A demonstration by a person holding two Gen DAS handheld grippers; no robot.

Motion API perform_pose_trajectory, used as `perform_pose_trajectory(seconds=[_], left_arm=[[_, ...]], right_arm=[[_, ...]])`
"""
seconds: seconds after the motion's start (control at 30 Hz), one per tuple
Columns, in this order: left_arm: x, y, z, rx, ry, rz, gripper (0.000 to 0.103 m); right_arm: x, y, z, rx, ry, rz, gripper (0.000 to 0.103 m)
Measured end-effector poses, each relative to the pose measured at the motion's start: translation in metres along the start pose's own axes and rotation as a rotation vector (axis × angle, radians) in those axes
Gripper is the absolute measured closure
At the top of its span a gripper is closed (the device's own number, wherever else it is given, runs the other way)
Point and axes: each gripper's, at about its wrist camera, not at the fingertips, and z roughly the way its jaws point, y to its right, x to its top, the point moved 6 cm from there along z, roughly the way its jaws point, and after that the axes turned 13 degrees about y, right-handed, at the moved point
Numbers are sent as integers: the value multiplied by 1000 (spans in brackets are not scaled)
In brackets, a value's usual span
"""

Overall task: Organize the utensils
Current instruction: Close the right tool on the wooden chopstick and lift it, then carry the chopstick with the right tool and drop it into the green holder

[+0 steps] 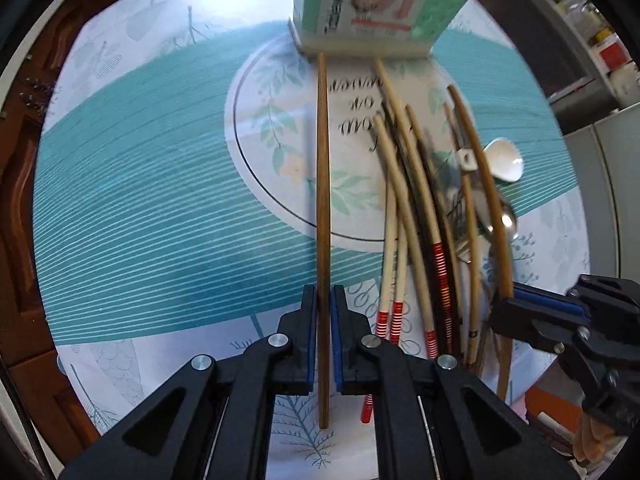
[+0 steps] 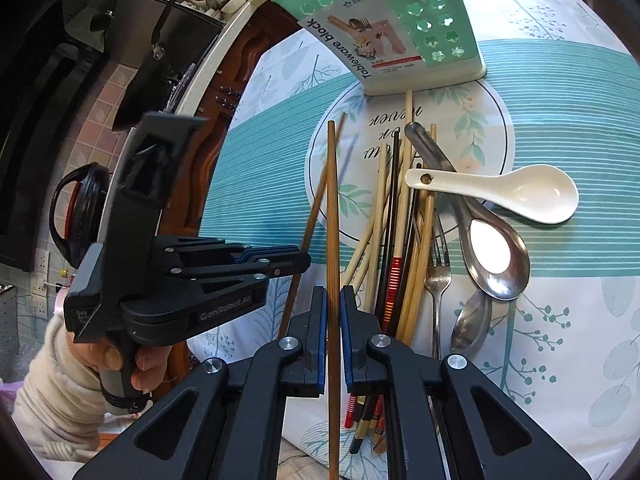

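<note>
Teal-striped tablecloth [image 2: 260, 152] runs bare to my left, while a wooden cabinet edge crowds that far side. Each gripper is clamped on one brown chopstick: left gripper [image 1: 324, 300] on its stick [image 1: 322, 160], right gripper [image 2: 333, 304] on its own [image 2: 333, 208]. Both sticks jut far forward (thin, easily pivoting), so a swing could rake the utensil pile [image 2: 404, 240] or knock the green holder [image 2: 400, 28], which stands just behind it.

Left hand-held gripper [image 1: 324, 312] clamps one brown chopstick [image 1: 323, 184] beside the chopstick pile [image 1: 424, 216].
</note>
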Motion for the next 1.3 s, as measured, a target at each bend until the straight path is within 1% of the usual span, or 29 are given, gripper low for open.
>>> perform_pose_trajectory(seconds=[0.23,0.3,0.33,0.47,0.53,0.6,0.73,0.77,0.83,0.87,0.97,1.03,1.1,1.17,1.27,1.3], left_arm=[[8,0,-62,14,276,-28,99],[16,-7,-80,24,334,-36,99],[20,-18,-93,25,359,-38,99],[40,-16,-116,35,461,-51,99],[48,-17,-131,35,509,-53,99],[63,-13,-147,32,570,-45,99],[101,-6,-177,37,698,-22,99],[110,-2,-183,40,731,-14,99],[131,2,-192,55,794,-7,99],[143,2,-197,56,833,-10,99],[167,1,-206,54,906,-34,99],[181,-2,-209,60,941,-53,99],[192,-6,-208,56,962,-72,99],[203,-9,-204,63,975,-85,99],[215,-13,-193,74,992,-94,99],[219,-13,-190,81,998,-95,99]], right_arm=[[8,-2,-20,36,64,-6,97],[12,-10,-27,41,87,-16,97],[15,-12,-30,45,98,-21,97],[31,-26,-42,52,156,-47,97],[44,-33,-53,63,206,-58,97],[62,-40,-64,65,270,-80,97],[110,-52,-82,34,413,-124,97],[126,-55,-88,23,465,-134,97],[149,-59,-97,2,541,-144,97],[162,-62,-102,4,582,-141,97],[193,-69,-124,18,713,-127,97],[212,-72,-136,14,795,-118,97],[227,-71,-143,9,856,-113,97],[239,-73,-149,-19,920,-122,97],[254,-76,-152,-62,995,-170,97],[260,-78,-150,-70,1007,-185,97]])
